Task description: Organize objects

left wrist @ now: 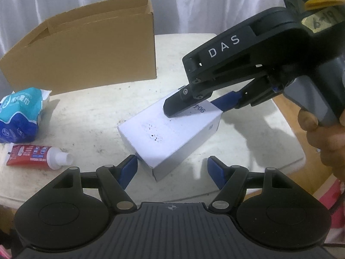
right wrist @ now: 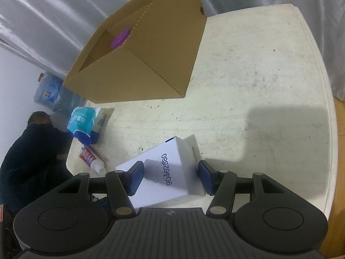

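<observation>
A white carton (left wrist: pixel 170 133) printed with a blue number lies on the round white table (left wrist: pixel 94 112). My left gripper (left wrist: pixel 172 171) is open, its blue pads either side of the carton's near corner. My right gripper (left wrist: pixel 200 105) comes in from the right, open, straddling the carton's far end. In the right wrist view the carton (right wrist: pixel 163 172) lies between the open right gripper's (right wrist: pixel 170 177) pads. An open cardboard box (left wrist: pixel 86 51) stands at the back left; it (right wrist: pixel 140 49) holds a purple lid (right wrist: pixel 120 37).
A blue tissue pack (left wrist: pixel 20 116) and a red toothpaste tube (left wrist: pixel 36 156) lie at the table's left edge. A person in dark clothes (right wrist: pixel 28 151) crouches beyond that edge, beside a blue water jug (right wrist: pixel 54 95). White curtains hang behind.
</observation>
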Available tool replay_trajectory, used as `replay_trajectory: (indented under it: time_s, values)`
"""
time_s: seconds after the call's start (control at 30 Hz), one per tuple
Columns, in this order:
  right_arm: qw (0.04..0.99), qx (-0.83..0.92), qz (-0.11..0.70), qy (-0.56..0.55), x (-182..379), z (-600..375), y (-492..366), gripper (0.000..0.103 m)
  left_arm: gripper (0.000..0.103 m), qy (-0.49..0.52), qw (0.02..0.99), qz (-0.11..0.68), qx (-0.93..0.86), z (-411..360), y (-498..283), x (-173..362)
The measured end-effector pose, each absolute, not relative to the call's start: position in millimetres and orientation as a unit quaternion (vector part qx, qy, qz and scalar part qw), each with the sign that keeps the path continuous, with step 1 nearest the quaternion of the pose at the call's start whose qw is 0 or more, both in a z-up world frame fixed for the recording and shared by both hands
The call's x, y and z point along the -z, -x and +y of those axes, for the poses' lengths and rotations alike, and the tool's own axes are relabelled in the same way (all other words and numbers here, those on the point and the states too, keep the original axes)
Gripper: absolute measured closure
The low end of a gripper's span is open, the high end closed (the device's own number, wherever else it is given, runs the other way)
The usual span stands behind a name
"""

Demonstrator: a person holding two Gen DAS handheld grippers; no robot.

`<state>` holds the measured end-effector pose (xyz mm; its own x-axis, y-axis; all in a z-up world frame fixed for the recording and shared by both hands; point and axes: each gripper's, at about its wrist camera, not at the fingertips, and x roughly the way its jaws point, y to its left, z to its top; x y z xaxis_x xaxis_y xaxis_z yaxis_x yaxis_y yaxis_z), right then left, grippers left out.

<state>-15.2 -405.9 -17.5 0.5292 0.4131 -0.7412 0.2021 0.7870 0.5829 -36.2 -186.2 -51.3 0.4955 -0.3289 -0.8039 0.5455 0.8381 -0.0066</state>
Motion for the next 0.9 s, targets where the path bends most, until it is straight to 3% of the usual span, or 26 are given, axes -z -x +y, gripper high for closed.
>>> replay_trajectory:
  time_s: [0.6, 0.9]
  values:
    - [0.811, -0.071, 0.481, -0.326, 18.7, -408.2, 13.6, 0.043, 0.023, -0.14, 0.858, 0.428, 0.246, -188.5, 32.8, 56.9]
    - [0.82, -0.073, 0.478, -0.306, 16.7, -401.5, 14.4, 0.04, 0.026, -0.126, 0.864, 0.425, 0.237, -189.1, 29.1, 57.2]
